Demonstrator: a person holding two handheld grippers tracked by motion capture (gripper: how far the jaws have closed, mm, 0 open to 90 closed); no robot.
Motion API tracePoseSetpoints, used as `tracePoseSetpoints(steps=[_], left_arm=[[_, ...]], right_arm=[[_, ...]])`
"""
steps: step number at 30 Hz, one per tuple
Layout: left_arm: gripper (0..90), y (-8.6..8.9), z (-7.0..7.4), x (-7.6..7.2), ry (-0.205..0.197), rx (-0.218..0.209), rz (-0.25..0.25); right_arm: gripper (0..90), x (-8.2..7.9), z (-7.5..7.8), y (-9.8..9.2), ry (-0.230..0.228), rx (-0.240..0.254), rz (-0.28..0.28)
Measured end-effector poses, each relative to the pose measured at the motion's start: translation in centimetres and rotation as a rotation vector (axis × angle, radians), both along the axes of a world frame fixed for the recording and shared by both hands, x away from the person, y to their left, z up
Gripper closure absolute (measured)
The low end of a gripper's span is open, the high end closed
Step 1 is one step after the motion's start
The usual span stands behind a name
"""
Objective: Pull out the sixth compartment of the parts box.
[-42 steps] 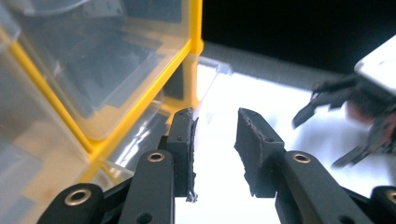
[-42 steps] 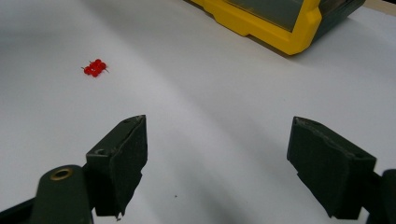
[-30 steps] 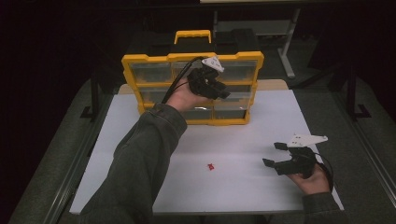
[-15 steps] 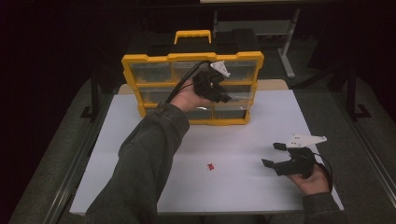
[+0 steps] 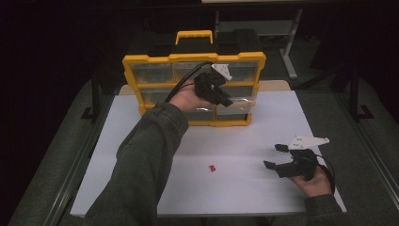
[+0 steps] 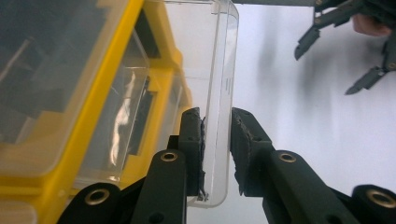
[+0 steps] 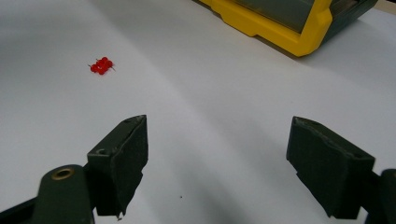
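Left gripper [image 5: 225,95] up at yellow organizer box [image 5: 193,60], upper middle of high view. Jaws just been closing, clear drawer [image 6: 219,93] front wall between them; left gripper view has one pad touching, other pad with sliver of gap, so not pinching yet as far as I can tell. Drawer sticks partway out of box. Right gripper [image 5: 276,157] lower right over white table [image 5: 244,188], jaws spread wide, nothing between. Tiny red pushpins [image 7: 102,65] on table, centre of high view, well apart from both.
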State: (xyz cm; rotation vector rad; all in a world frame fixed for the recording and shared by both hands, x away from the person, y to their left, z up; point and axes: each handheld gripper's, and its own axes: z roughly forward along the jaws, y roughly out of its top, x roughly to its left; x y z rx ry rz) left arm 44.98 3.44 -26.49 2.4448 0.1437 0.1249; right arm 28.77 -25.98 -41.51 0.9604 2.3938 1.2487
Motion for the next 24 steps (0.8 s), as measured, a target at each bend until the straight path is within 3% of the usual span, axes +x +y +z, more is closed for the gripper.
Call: tracePoseSetpoints(steps=[9, 24], left_arm=[[76.1, 0.2, 0.2, -0.8, 0.016, 0.017, -0.060], [77.2, 0.2, 0.1, -1.9, 0.039, -0.002, -0.087]], right_arm=[[19.6, -0.1, 0.1, 0.1, -0.006, -0.007, 0.004], [19.5, -0.1, 0.2, 0.2, -0.008, -0.010, 0.005]])
